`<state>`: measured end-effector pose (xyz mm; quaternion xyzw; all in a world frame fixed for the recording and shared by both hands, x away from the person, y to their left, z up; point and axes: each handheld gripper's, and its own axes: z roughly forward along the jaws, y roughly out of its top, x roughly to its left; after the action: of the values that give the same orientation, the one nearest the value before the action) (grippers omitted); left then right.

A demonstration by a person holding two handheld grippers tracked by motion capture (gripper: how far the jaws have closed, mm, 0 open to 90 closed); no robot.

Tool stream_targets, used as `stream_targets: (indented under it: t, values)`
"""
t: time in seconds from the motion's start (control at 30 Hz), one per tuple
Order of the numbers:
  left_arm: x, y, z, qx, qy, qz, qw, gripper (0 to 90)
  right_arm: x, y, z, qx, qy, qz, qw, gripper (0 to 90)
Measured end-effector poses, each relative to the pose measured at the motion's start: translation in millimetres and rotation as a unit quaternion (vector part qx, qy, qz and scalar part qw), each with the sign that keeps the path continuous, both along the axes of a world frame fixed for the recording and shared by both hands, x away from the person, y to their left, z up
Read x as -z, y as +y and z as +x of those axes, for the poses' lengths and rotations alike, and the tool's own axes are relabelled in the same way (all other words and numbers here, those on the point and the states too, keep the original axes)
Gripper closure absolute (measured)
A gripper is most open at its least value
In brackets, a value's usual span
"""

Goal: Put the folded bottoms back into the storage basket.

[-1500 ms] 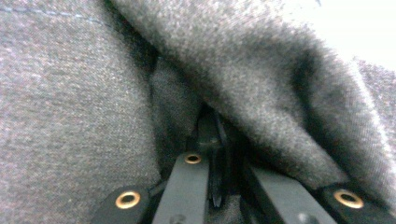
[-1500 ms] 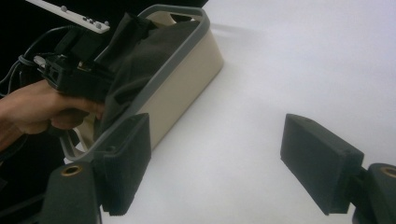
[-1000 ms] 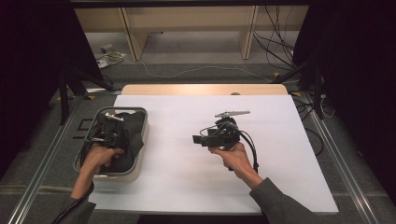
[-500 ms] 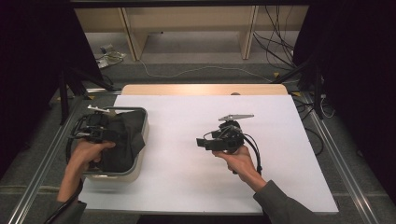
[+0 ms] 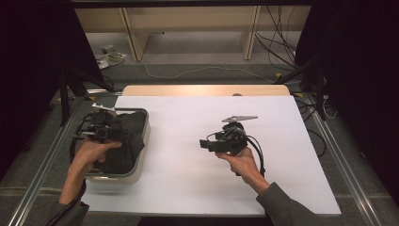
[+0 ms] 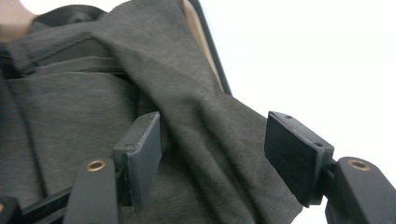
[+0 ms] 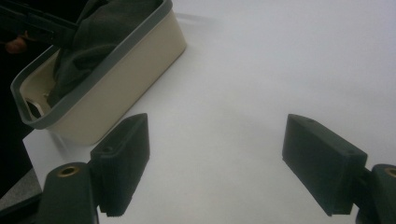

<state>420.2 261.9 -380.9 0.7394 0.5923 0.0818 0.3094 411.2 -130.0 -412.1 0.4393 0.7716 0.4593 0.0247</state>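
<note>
At the bench's left edge, a beige bin (image 5: 140,136) holds dark grey cloth (image 6: 93,107). The left gripper (image 6: 212,154) hangs over that cloth, fingers spread, unclenched. The right gripper (image 7: 215,163) hovers mid-bench (image 5: 188,179), fingers released, empty.

left gripper (image 6: 212,149) jaws apart; right gripper (image 7: 215,163) jaws wide apart.
</note>
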Motion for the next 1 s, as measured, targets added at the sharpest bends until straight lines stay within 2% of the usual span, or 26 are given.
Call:
stream_targets:
  t: [0.07, 0.17, 0.33, 0.37, 0.43, 0.57, 0.73, 0.9, 1.0]
  values:
    - [2.9, -3.0, 0.2, 0.008, 0.005, 0.005, 0.9999, 41.0, 0.5, -0.6, 0.0, 0.000, 0.001, 0.000, 1.0000, 24.0]
    - [8.3, -5.1, 0.7, 0.017, 0.010, 0.005, 0.9998, 53.8, 1.8, -0.9, 0.1, 0.001, 0.003, 0.000, 1.0000, 24.0]
    - [16.7, -10.0, 0.4, 0.031, 0.020, 0.031, 0.9988, 76.2, 2.5, -0.9, 0.2, 0.000, 0.005, -0.004, 1.0000, 24.0]
    - [18.0, -11.5, 0.3, 0.031, 0.020, 0.035, 0.9987, 77.7, 2.6, -1.0, 0.4, 0.001, 0.005, -0.004, 1.0000, 24.0]
    - [19.8, -13.9, -0.2, 0.038, 0.021, 0.043, 0.9981, 79.5, 2.9, -1.2, 0.3, 0.001, 0.005, -0.004, 1.0000, 24.0]
    - [24.0, -14.0, -0.5, 0.046, 0.026, 0.047, 0.9975, 80.6, 2.6, -0.9, -0.1, 0.000, 0.004, -0.004, 1.0000, 24.1]
    - [34.0, -13.5, 0.1, 0.049, 0.039, 0.052, 0.9966, 80.9, 2.6, -0.4, -0.4, 0.000, 0.004, -0.003, 1.0000, 24.2]
    - [39.6, -17.9, 0.0, 0.055, 0.047, 0.073, 0.9948, 80.9, 2.8, -0.6, -0.4, 0.000, 0.003, -0.004, 1.0000, 24.2]
    - [45.0, -18.2, 1.1, 0.054, 0.054, 0.073, 0.9944, 80.9, 3.1, -0.5, -0.6, -0.001, 0.003, -0.004, 1.0000, 24.2]
